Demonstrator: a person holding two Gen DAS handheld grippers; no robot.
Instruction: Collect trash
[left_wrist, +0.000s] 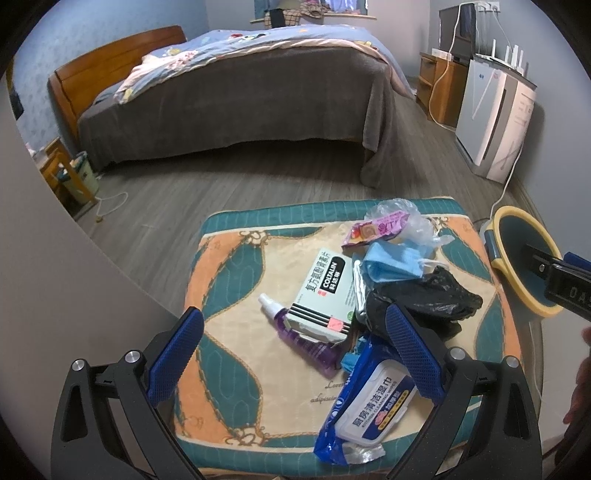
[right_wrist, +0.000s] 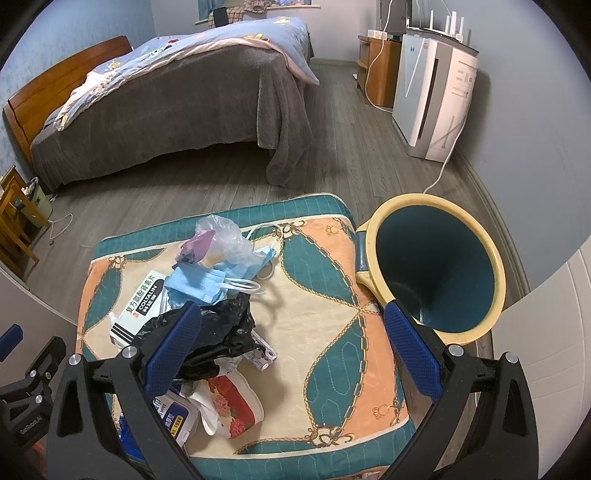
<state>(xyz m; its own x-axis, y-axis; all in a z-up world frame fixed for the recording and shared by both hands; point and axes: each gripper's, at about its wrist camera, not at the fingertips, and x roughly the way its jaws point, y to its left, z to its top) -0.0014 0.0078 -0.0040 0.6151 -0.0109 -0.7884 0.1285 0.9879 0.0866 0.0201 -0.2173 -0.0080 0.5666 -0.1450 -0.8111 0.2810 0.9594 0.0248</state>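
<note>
A pile of trash lies on a patterned cushion (left_wrist: 236, 266): a white medicine box (left_wrist: 325, 291), a purple spray bottle (left_wrist: 299, 336), a blue wet-wipes pack (left_wrist: 369, 410), a black plastic bag (left_wrist: 424, 302), blue face masks (left_wrist: 391, 262), a clear bag with a pink wrapper (left_wrist: 388, 225). My left gripper (left_wrist: 295, 350) is open above the near end of the pile, holding nothing. My right gripper (right_wrist: 291, 347) is open over the cushion (right_wrist: 325, 295), beside the black bag (right_wrist: 210, 332). A yellow-rimmed teal bin (right_wrist: 436, 266) stands right of the cushion.
A bed (left_wrist: 240, 96) with a grey cover stands beyond on the wood floor. A white air purifier (right_wrist: 432, 92) and a wooden cabinet (right_wrist: 380, 70) line the right wall, with a white cable (right_wrist: 443, 170) running across the floor. A small wooden chair (right_wrist: 14, 221) is at the far left.
</note>
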